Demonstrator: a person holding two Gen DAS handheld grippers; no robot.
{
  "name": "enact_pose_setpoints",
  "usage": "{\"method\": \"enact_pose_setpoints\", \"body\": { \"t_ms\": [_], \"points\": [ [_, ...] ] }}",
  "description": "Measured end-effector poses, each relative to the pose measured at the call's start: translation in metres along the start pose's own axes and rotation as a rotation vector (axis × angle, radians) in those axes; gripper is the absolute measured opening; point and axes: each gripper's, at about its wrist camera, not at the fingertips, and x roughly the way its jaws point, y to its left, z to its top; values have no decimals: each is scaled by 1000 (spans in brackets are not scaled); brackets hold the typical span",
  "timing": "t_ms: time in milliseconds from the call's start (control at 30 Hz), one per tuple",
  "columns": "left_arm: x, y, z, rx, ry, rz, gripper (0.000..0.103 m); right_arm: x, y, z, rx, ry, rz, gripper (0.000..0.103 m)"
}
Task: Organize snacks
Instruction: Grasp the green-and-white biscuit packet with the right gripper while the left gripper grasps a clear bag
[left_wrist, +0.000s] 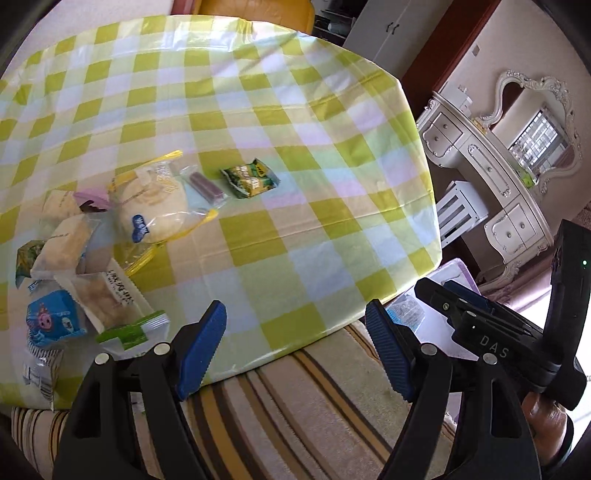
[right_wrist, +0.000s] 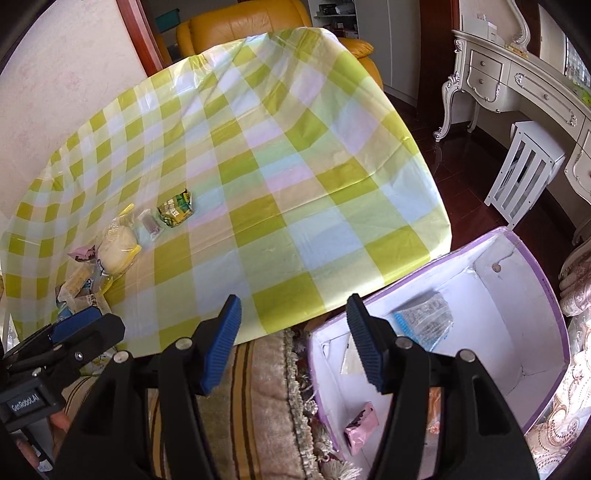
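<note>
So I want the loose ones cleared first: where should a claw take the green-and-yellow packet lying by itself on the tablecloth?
Judging by its pose, grip the green-and-yellow packet across its short width, coming from above. It lies flat and clear of the purple bar beside it, so the fingers fit on both long edges.

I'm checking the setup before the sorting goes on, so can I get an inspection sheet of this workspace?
Surface: table under a green checked plastic cloth, mostly bare.
Job's things: snack pile at one end; green packet and purple bar lie apart from it; box beside the table holds a clear packet and a pink packet.
Clutter: nothing seen.
Grippers: left gripper open, empty; right gripper open, empty, above the gap between table and box.
Cables: nothing seen.
Surroundings: striped rug, white dresser, yellow sofa.
</note>
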Motion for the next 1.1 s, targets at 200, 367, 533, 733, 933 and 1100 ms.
{"method": "enact_pose_setpoints", "body": {
  "t_ms": [200, 367, 533, 733, 933, 1100],
  "points": [
    [-28, 58, -5, -119, -59, 60, 75, 5, 41, -1, -72, 24, 52, 62],
    [-46, 98, 3, -181, -112, 109, 74, 7, 73, -3, -127, 43, 90, 64],
    [-54, 134, 18, -223, -144, 137, 74, 10, 105, -8, -195, 66, 137, 69],
    [-38, 160, 29, -244, -101, 154, 69, 15, 144, -16, -269, 103, 212, 70],
    [-20, 156, 34, -202, -60, 205, 68, 24, 178, -28, -360, 143, 233, 75],
    [-3, 159, 33, -185, -6, 221, 59, 34, 199, -38, -440, 178, 212, 76]
  ]
}}
